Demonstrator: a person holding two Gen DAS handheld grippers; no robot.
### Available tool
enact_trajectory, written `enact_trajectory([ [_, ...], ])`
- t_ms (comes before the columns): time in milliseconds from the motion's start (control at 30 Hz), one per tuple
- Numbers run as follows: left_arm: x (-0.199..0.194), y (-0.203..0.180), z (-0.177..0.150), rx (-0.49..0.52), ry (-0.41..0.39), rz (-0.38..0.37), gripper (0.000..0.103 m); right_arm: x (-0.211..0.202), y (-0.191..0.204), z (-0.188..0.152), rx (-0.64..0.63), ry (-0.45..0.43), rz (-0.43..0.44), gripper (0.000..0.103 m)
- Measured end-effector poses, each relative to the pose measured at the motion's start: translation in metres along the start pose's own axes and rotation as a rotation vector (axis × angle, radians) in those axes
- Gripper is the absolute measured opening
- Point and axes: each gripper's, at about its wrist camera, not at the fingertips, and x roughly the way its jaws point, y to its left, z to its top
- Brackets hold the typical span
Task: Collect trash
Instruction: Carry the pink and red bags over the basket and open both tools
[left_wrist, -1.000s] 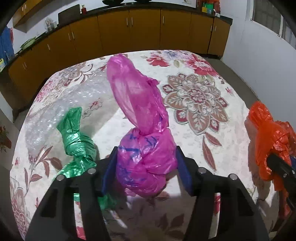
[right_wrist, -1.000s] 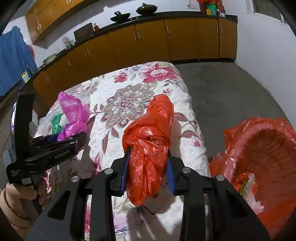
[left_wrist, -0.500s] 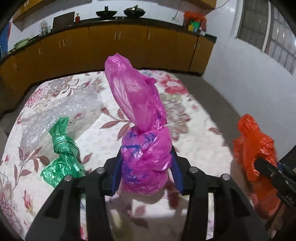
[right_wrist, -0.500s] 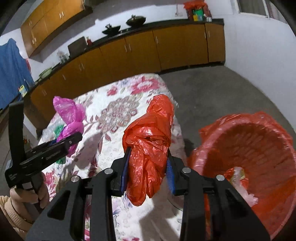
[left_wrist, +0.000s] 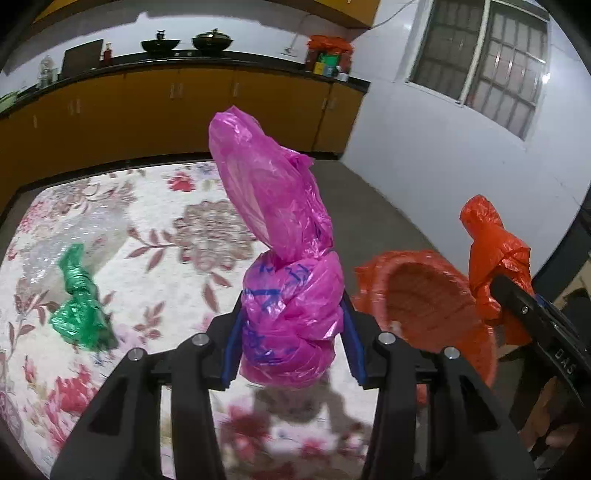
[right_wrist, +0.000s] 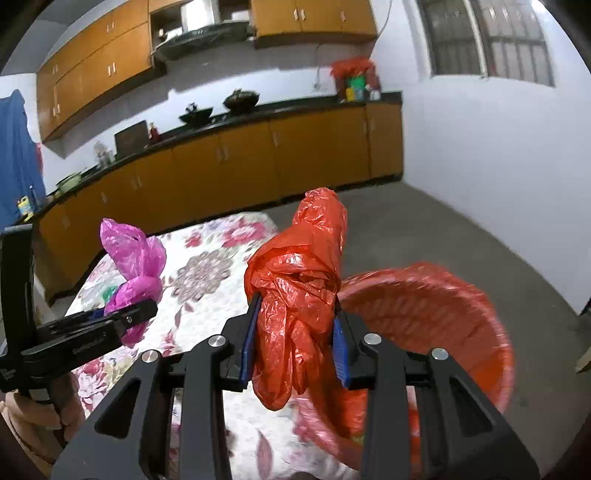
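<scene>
Floral cloth (left_wrist: 155, 266) covers the low surface beneath both claws, in a kitchen with a grey floor and white walls. Nearest, the left gripper (left_wrist: 291, 339) has its blue pads clamped on the knotted body of a magenta plastic bag (left_wrist: 291, 306) with blue scribbled marks that cannot be read, held clear above the cloth's near edge. The right gripper (right_wrist: 295, 339) is closed the same way on a crumpled orange bag (right_wrist: 295, 291), raised beside the rim of a red basket (right_wrist: 461, 314) standing off the cloth's right edge. A green knotted bag (left_wrist: 79, 314) lies toward the left edge on clear bubble wrap (left_wrist: 74, 236). Beyond, orange-brown cabinets (right_wrist: 258, 162) run under a black counter (right_wrist: 280, 107) carrying two dark pans (left_wrist: 184, 42). White letters on the right gripper's side seem to read "DAS".
</scene>
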Motion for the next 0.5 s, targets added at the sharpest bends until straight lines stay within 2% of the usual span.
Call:
enact_trajectory([
  [167, -0.005, -0.024, -0.003, 0.025, 0.003, -0.038, 0.046, -0.019, -0.02, -0.002, 0.024, -0.034, -0.059, 0.035],
  [500, 0.001, -0.07, -0.01, 0.092, 0.022, -0.116, 0.046, -0.034, -0.057, -0.013, 0.1, -0.024, -0.13, 0.035],
])
